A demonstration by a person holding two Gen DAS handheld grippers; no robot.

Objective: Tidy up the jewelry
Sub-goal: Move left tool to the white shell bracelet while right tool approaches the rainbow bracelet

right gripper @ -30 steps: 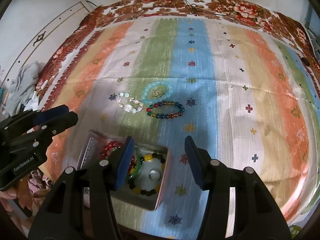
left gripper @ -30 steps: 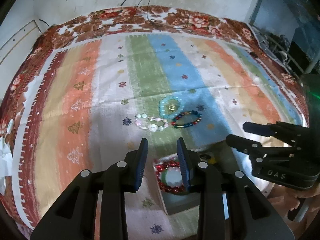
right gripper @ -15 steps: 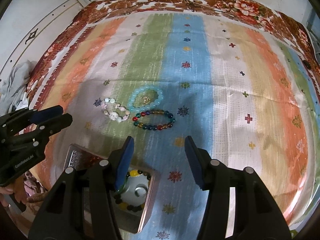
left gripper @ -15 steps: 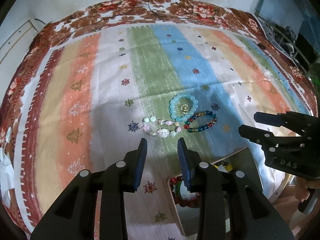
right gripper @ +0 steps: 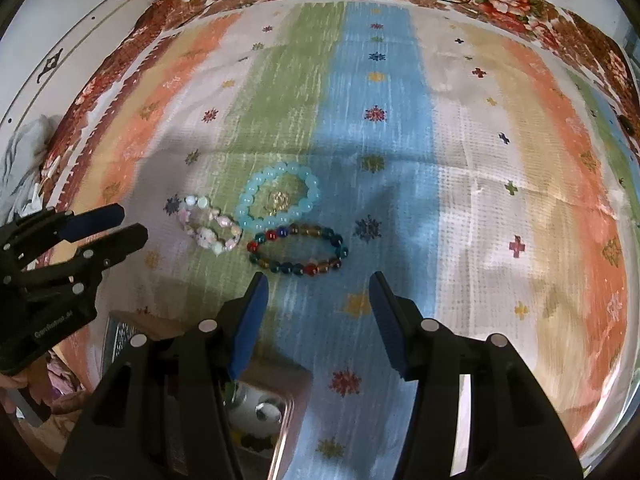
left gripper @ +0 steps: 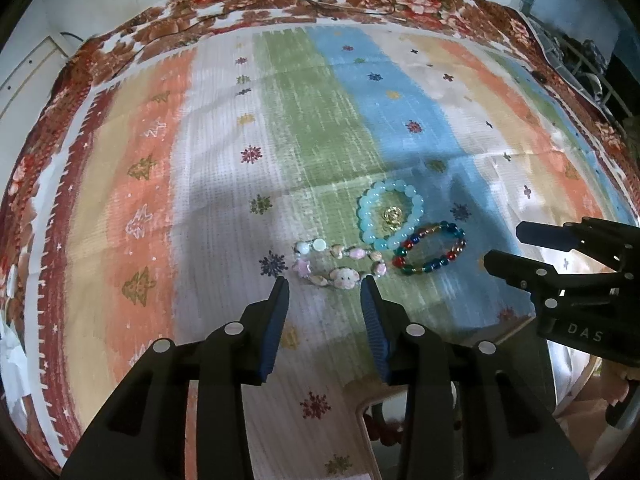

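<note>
Three bracelets lie close together on the striped cloth: a pale pink and white charm bracelet [left gripper: 336, 266] [right gripper: 210, 230], a light blue bead bracelet [left gripper: 390, 214] [right gripper: 278, 200] with a gold charm inside, and a multicoloured glass bead bracelet [left gripper: 430, 248] [right gripper: 298, 250]. My left gripper [left gripper: 324, 292] is open and empty, just short of the pink bracelet. My right gripper [right gripper: 318, 286] is open and empty, just short of the multicoloured bracelet. An open jewelry box [right gripper: 276, 412] [left gripper: 372, 424] holding bracelets sits below the grippers, mostly hidden.
The striped cloth [left gripper: 200, 200] with a red floral border covers the whole surface. Each gripper shows in the other's view: the right gripper [left gripper: 560, 276] at the right, the left gripper [right gripper: 60, 256] at the left. Cables lie on the far border [left gripper: 340, 0].
Both grippers have moved forward from over the jewelry box toward the three bracelets. The box has slid to the bottom of both views. Both stay open and empty.
</note>
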